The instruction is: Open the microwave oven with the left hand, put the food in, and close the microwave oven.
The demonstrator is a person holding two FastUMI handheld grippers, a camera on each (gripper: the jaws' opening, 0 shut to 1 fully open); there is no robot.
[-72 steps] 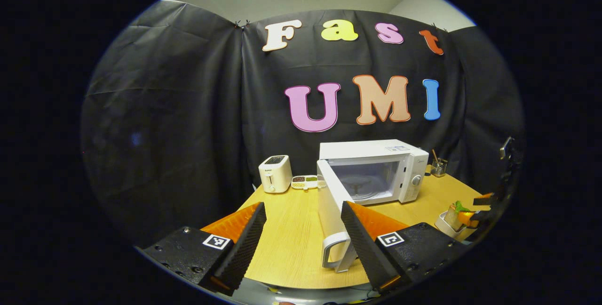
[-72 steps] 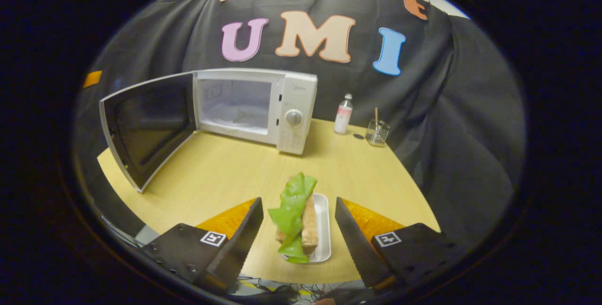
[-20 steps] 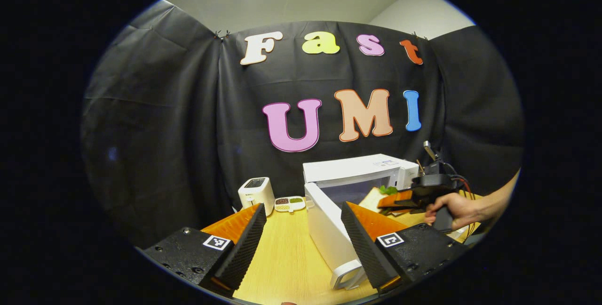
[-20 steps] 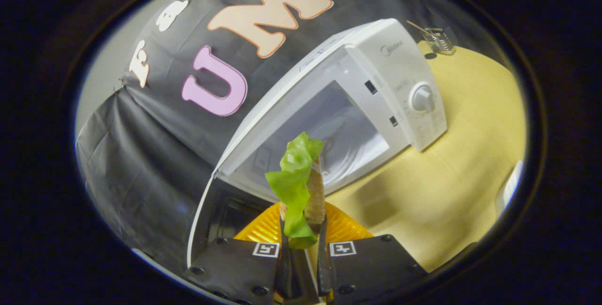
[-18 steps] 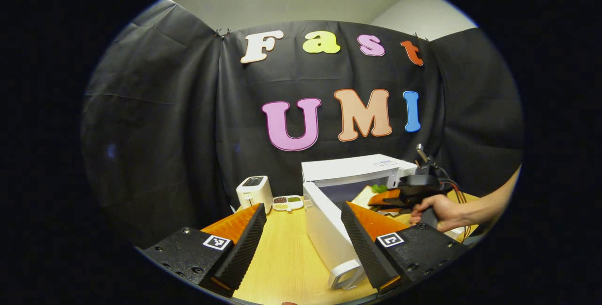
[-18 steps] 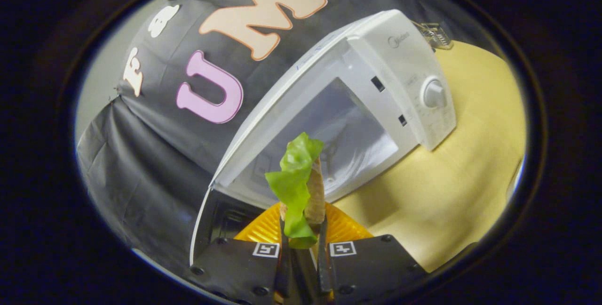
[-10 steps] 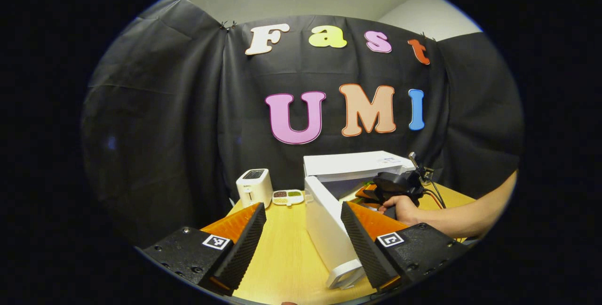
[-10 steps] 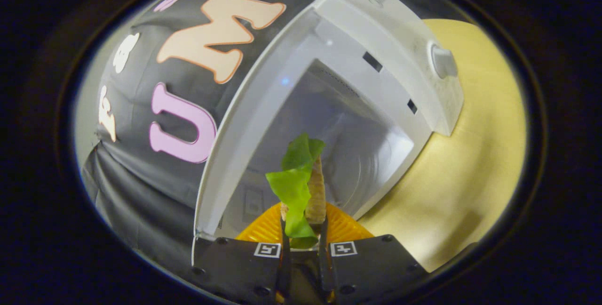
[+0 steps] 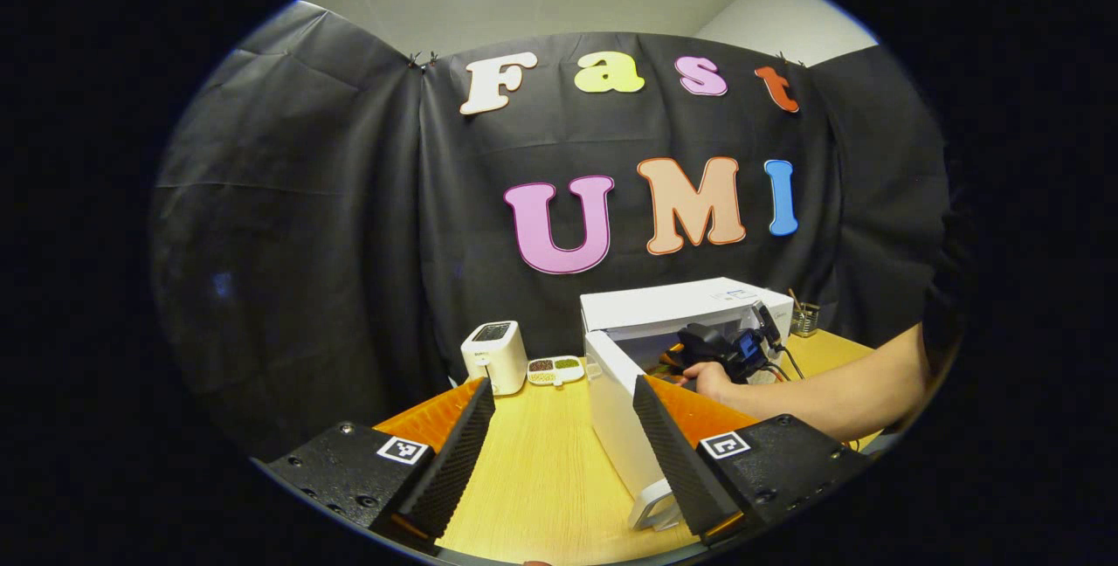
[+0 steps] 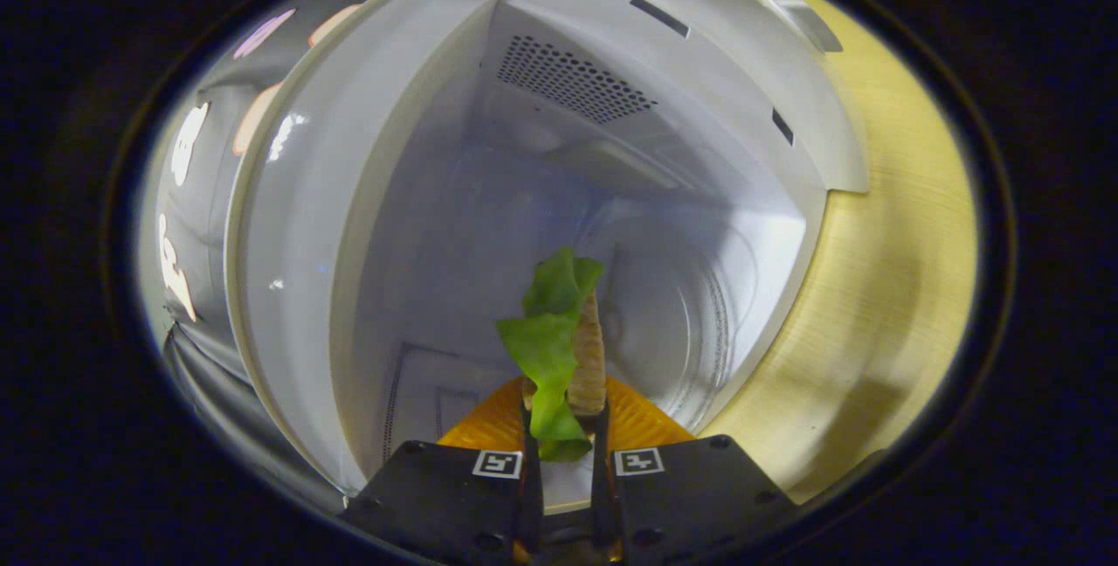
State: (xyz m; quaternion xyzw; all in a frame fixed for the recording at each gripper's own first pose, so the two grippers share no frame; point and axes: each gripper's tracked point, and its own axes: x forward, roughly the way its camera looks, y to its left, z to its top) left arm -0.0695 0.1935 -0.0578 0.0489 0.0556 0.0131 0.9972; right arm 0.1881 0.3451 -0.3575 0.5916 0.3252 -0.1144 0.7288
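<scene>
Right gripper view puts the food, a slice of bread with a green lettuce leaf, straight ahead of me, pinched between my right gripper fingers, which are clenched on its lower end. Its long axis runs along the fingers, so it points forward into the microwave oven cavity, toward the back wall. It is inside the opening and, as far as I can judge, off the cavity floor; the glass turntable lies just beyond and to the right of it.

By my reckoning the task is past its middle: the door is open and the food is going in, but it is not yet set down, and letting go, pulling out and shutting the door are all left.

From the left gripper view I see the open door swung out toward me, edge-on, its handle low beside my right-hand finger. My left gripper has its fingers released, spread wide and grasping nothing, above the desk. Farther off, a hand reaches the other gripper into the oven mouth. A toaster and a small dish stand left of the oven
</scene>
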